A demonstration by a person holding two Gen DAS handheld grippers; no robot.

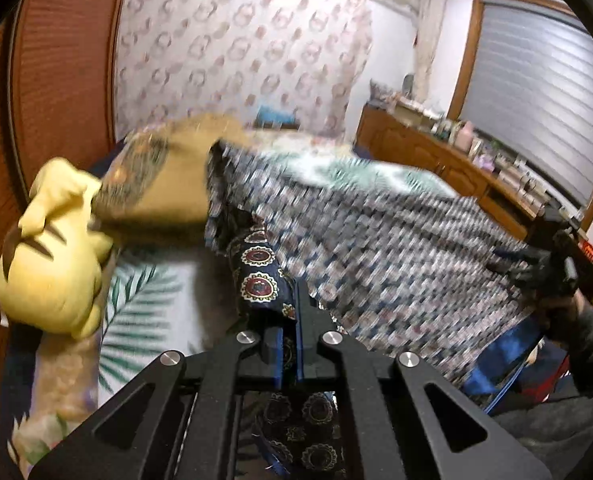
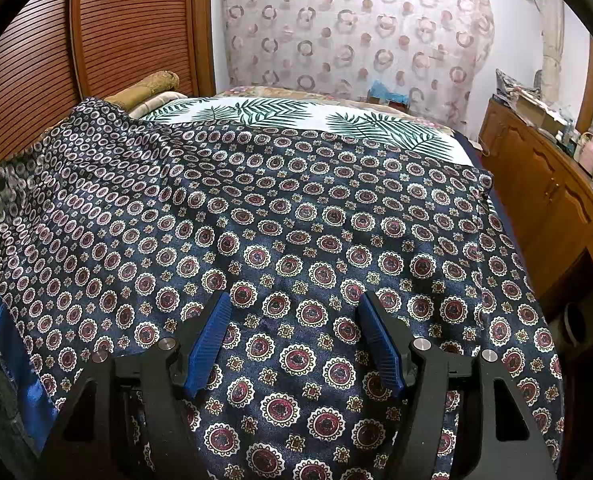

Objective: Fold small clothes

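Note:
A navy garment with red and white medallions (image 2: pixel 296 216) lies spread over the bed, its left part lifted and blurred. My left gripper (image 1: pixel 294 320) is shut on a fold of this garment (image 1: pixel 258 280) and holds it above the bed. My right gripper (image 2: pixel 296 320) is open, its blue pads (image 2: pixel 212 332) apart just over the near part of the cloth, gripping nothing. The right gripper also shows in the left wrist view (image 1: pixel 556 264) at the far right edge of the cloth.
The bed has a white sheet with green palm leaves (image 2: pixel 256 112). A yellow plush toy (image 1: pixel 52 252) and a tan pillow (image 1: pixel 164 184) lie at the bed's head. A wooden sliding door (image 2: pixel 116 28) stands left, a wooden cabinet (image 2: pixel 544 188) with clutter right.

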